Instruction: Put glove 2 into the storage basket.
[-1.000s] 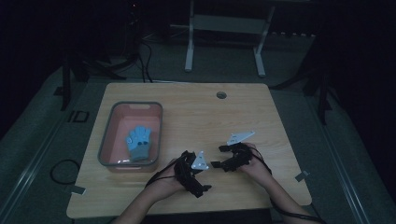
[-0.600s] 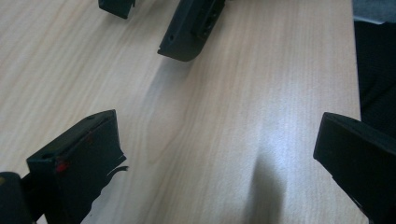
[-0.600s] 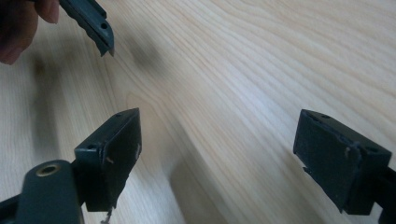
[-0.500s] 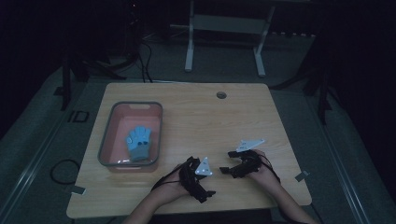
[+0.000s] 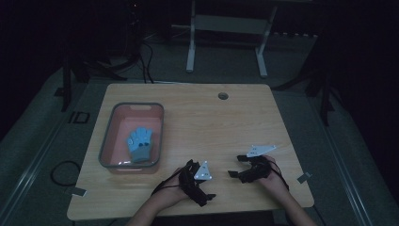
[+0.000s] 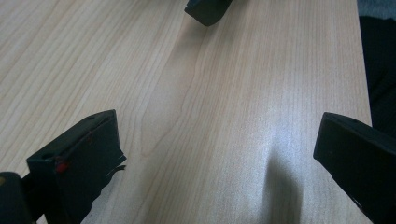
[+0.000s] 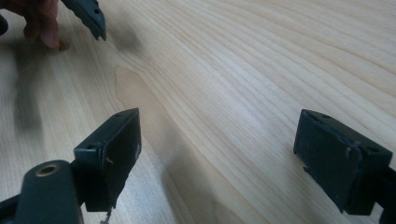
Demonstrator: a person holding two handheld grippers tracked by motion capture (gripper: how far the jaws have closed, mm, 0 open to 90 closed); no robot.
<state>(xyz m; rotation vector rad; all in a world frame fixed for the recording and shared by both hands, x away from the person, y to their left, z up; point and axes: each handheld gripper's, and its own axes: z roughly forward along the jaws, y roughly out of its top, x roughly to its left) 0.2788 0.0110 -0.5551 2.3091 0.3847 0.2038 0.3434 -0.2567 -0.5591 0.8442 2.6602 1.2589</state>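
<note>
Both grippers are being pulled back toward the counter's (image 5: 197, 117) near edge; left gripper (image 5: 200, 186) and right gripper (image 5: 240, 165) are being held spread, empty; blue glove (image 5: 140, 144) is lying in the pink bin (image 5: 106, 143), so probably done.

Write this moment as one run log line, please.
left gripper: open, empty | right gripper: open, empty | glove: in bin

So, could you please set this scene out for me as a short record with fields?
surface: wooden table
left claw: open, empty, low over bare wood near the front edge
right claw: open, empty, low over bare wood near the front edge
bin: pink, grey-rimmed, on the table's left side
bin contents: blue glove
hole: round, near the table's far edge
</note>
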